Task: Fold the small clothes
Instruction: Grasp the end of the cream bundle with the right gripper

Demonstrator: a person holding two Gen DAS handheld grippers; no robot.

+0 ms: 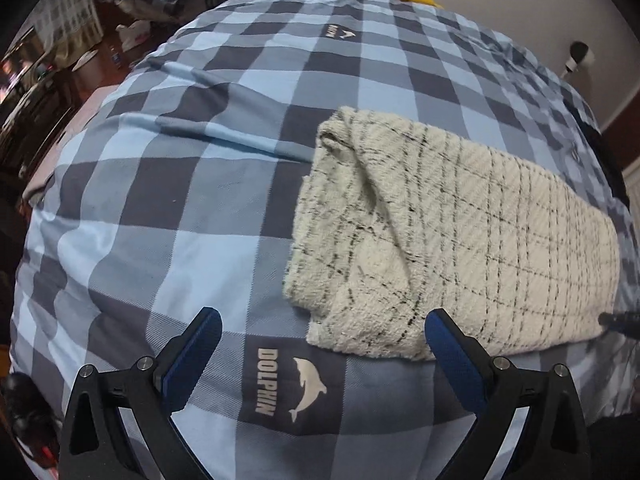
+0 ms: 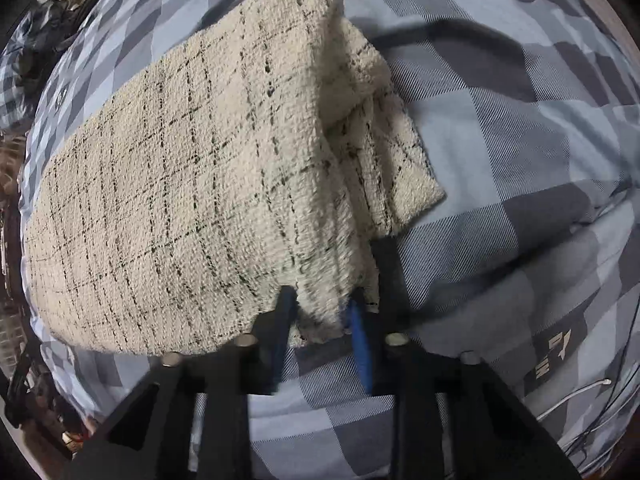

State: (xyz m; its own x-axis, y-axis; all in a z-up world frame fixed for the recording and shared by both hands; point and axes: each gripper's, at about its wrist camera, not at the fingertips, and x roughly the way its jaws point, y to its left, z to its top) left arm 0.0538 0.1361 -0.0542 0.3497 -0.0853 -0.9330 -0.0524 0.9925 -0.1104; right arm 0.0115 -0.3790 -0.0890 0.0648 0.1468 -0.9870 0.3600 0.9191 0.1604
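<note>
While left tool (image 1: 322,344) gapes, garment (image 2: 192,184) pinched in right tool (image 2: 320,316).

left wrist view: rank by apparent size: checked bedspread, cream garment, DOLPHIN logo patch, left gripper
1. checked bedspread, fills most of the frame
2. cream garment
3. left gripper, looks big mainly because it sits right at the camera, so its rank against the garment is unsure
4. DOLPHIN logo patch, clearly smallest
</note>
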